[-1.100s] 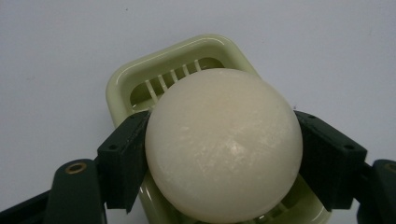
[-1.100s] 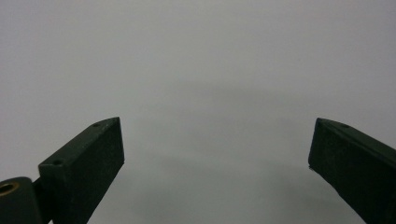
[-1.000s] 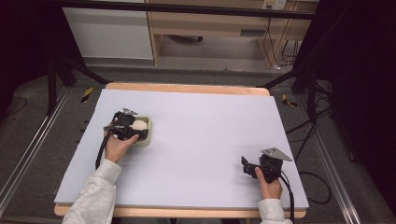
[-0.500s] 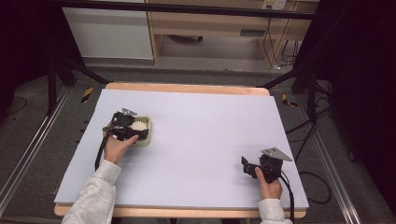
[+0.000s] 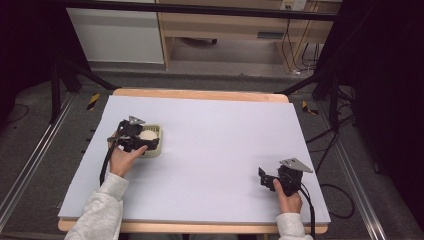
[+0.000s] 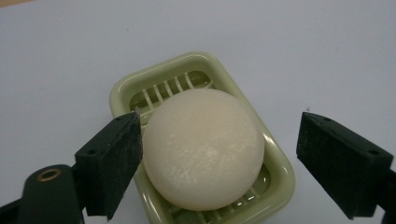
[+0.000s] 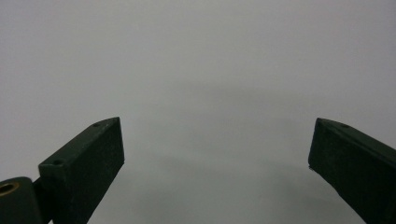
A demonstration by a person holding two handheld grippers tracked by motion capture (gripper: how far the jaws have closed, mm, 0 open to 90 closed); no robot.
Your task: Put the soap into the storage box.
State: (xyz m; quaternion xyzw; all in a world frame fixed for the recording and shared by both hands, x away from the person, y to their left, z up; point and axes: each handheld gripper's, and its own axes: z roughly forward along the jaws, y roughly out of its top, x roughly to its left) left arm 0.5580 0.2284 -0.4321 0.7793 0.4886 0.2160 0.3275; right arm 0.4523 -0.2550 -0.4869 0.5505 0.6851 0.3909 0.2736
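Note:
A round cream-white soap bar [image 6: 203,148] lies in a pale green slotted soap dish [image 6: 187,77] on the white table. In the high view the dish [image 5: 156,131] with its soap [image 5: 147,135] sits at the table's left. My left gripper [image 6: 219,161] is open around the soap, one jaw close to its left side, the other well off to the right. The left gripper [image 5: 136,139] hovers over the dish in the high view. Near the front right, my right gripper [image 5: 263,178] rests open above bare table, and the right gripper [image 7: 217,156] has nothing between its jaws.
The white table top [image 5: 220,135] has a wooden rim [image 5: 200,93] at the far edge. Beyond it stand a wooden shelf unit [image 5: 225,30] and a white cabinet [image 5: 117,35]. Cables [image 5: 330,150] trail on the floor to the right.

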